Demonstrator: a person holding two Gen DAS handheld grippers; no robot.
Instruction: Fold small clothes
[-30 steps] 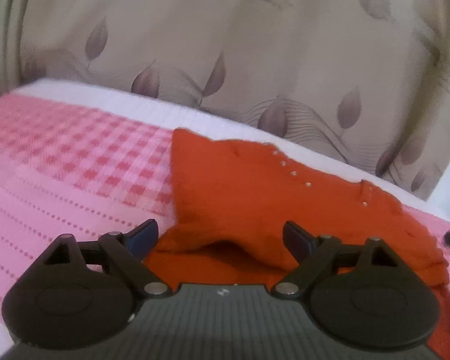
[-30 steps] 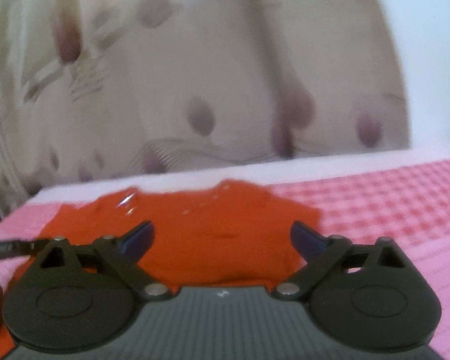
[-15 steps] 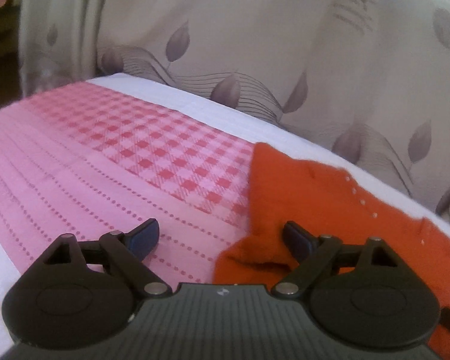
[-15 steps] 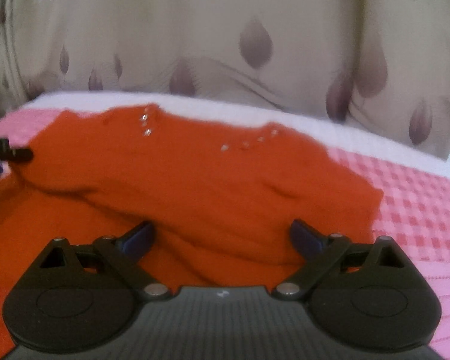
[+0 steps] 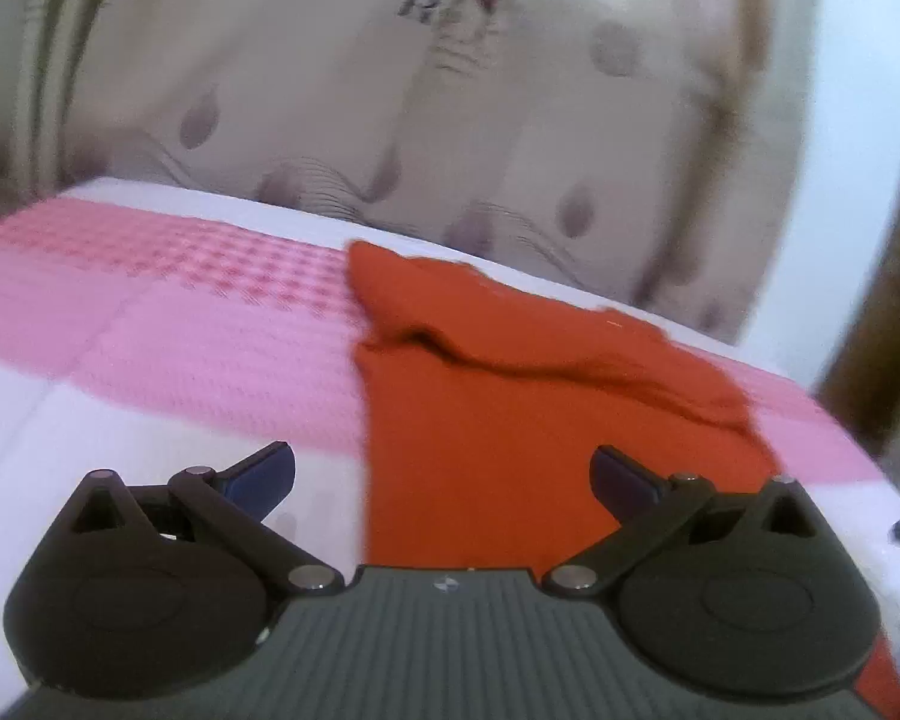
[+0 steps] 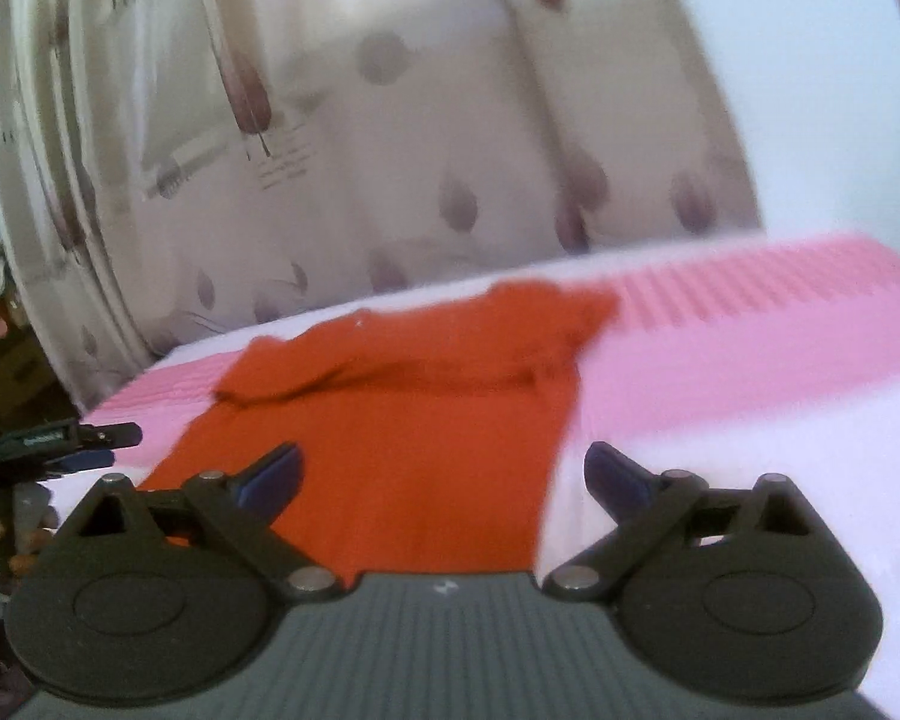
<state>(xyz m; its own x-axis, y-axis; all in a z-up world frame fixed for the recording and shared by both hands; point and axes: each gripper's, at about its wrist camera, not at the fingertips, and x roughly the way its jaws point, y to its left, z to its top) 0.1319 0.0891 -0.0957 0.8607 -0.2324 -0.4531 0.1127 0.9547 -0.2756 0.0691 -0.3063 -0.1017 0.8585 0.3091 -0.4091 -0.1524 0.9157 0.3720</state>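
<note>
Sweater (image 5: 510, 420) first: orange, lay flat on the pink cover (image 5: 180, 348), with its top end close to the far edge, just short of the white strip that ran along below the curtain (image 5: 390, 120). Showed a raised fold across the upper part, one layer doubled over the body and ending in a rounded flap toward the right side in the left wrist view. Reached with its plain lower part toward the near edge and passed out of sight under the housing of the left gripper (image 5: 441, 465). Spread wide, that gripper, with nothing between its blue-tipped fingers; left finger over bare white and pink cover, right finger over orange cloth, whether touching it could not be told. Blurred throughout, so knit and trim could not be made out beyond a pale speck or two near the top of the sweater (image 6: 402, 420). Seen from the other side, lay the same way: fold ridge across the upper part, straight side edge toward the right, pink cover (image 6: 720, 360) beyond that edge and white nearer. Stood spread as well, the right gripper (image 6: 444, 462), holding nothing; left finger over the cloth, right finger over white cover beside the sweater's side edge. Caught also, at the left edge of the cover in the right wrist view, the dark tip of the left gripper (image 6: 60, 438), off the cloth. Behind it all hung the beige curtain (image 6: 390, 150) with leaf print.
</note>
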